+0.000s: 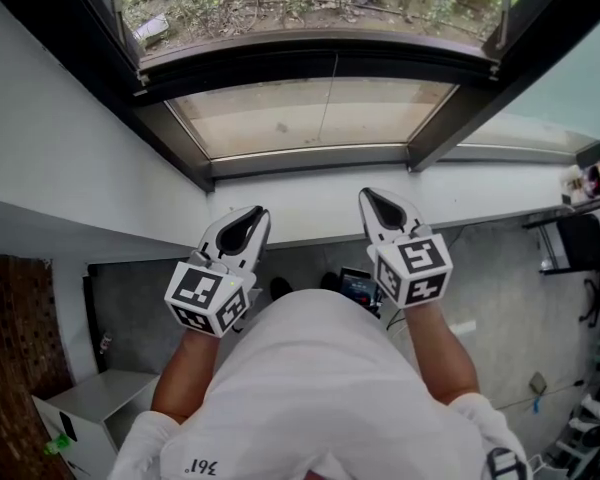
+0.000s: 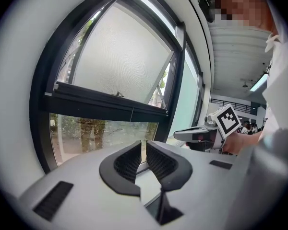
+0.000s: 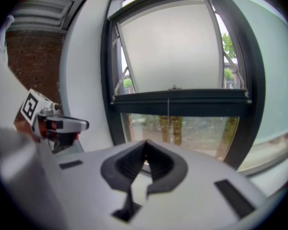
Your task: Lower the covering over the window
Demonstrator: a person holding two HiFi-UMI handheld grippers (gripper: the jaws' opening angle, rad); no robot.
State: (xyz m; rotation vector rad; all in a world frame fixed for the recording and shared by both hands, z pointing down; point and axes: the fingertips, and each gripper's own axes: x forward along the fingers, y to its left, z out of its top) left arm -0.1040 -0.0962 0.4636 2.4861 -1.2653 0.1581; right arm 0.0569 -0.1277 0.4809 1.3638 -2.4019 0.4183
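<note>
Left gripper (image 2: 145, 146) a slit apart, right gripper (image 3: 145, 145) pinched together, both empty. Ahead and above them, the blind (image 3: 173, 47) hangs part-lowered. The right likely needs to reopen, pinch the pull cord (image 3: 168, 116) under the bottom bar (image 3: 177, 97), then draw straight down.

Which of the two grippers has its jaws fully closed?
The right gripper: its jaws meet at the tips, with nothing between them. The left gripper shows a narrow gap between its jaws, also empty.
</note>
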